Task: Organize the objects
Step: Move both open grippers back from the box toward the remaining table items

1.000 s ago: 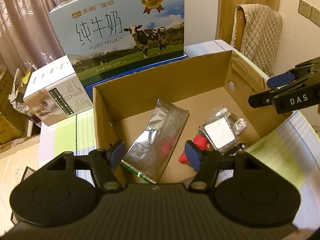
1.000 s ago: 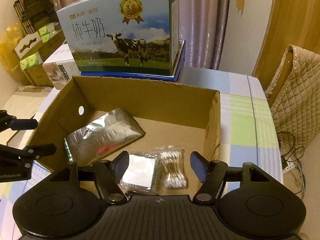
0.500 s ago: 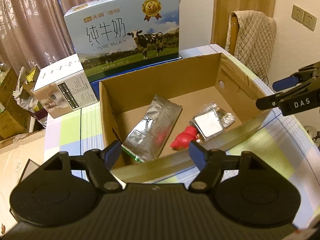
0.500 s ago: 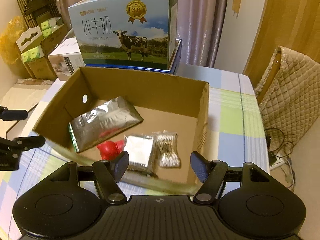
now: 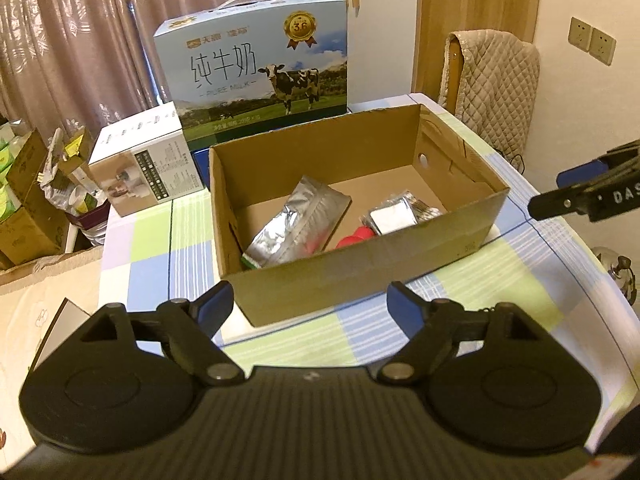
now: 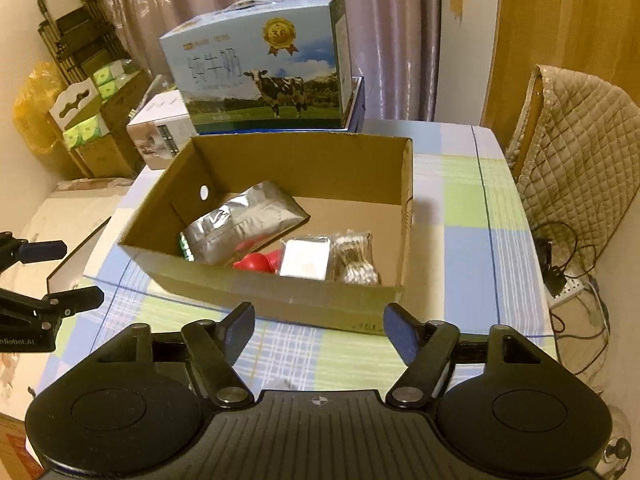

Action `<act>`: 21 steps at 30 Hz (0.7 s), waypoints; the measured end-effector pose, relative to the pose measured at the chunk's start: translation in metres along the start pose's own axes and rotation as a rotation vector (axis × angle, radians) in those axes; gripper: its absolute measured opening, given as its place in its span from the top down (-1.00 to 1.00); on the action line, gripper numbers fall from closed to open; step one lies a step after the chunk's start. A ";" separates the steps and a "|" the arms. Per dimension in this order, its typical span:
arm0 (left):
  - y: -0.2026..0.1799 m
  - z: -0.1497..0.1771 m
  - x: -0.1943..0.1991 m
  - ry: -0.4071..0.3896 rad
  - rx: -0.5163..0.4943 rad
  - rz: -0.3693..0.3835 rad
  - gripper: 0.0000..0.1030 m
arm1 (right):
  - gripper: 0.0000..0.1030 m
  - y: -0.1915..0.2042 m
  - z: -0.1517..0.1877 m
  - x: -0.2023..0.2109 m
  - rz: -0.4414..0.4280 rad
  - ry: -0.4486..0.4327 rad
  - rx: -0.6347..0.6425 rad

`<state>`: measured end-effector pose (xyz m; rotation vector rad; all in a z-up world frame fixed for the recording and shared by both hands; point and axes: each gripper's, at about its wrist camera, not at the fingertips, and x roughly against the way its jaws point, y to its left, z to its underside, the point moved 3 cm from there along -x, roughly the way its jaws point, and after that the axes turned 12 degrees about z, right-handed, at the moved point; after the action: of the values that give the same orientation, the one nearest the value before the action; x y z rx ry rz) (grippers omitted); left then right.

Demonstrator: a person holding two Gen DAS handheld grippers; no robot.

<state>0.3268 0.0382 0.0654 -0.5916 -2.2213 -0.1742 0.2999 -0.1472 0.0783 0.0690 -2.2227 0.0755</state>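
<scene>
The cardboard box (image 5: 360,276) stands on the checked bench (image 5: 500,272), open at the top. Inside lie a silver pouch (image 6: 244,228), a red thing (image 6: 256,262) half hidden under it, a small foil packet (image 6: 306,258) and a bag of cotton swabs (image 6: 356,258). The left tongs (image 5: 310,306) and the right tongs (image 6: 320,324) hover just before the box's near wall, both opening, nothing between them. Behind the box stands a milk carton (image 5: 260,76).

One open cardboard box (image 6: 280,300) sits on the table (image 6: 460,240), holding four things: one silver foil pouch (image 6: 244,228), one red object (image 6: 256,262), one flat foil packet (image 6: 306,258) and one bag of cotton swabs (image 6: 354,258). Beyond it, far left, stand two printed cartons: one milk carton (image 6: 260,68), one smaller white carton (image 6: 160,136).
</scene>
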 end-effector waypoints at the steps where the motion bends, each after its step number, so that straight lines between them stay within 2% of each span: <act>1: -0.001 0.004 0.003 -0.001 0.001 0.000 -0.58 | -0.47 0.001 0.005 0.004 -0.002 -0.003 0.004; 4: -0.005 0.019 0.012 -0.004 0.008 -0.001 -0.58 | -0.65 0.006 0.025 0.015 0.003 -0.021 0.022; 7: -0.008 0.035 0.021 -0.010 0.027 -0.001 -0.60 | -0.71 0.011 0.052 0.028 0.004 -0.049 0.033; 17: -0.021 0.101 0.044 0.004 0.027 -0.027 -0.74 | -0.75 0.024 0.151 0.057 0.037 -0.150 0.050; 21: -0.025 0.128 0.048 0.020 0.040 -0.037 -0.78 | -0.75 0.023 0.180 0.069 0.041 -0.190 0.004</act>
<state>0.2006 0.0730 0.0181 -0.5252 -2.2124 -0.1529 0.1141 -0.1399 0.0235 0.0346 -2.4145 0.0998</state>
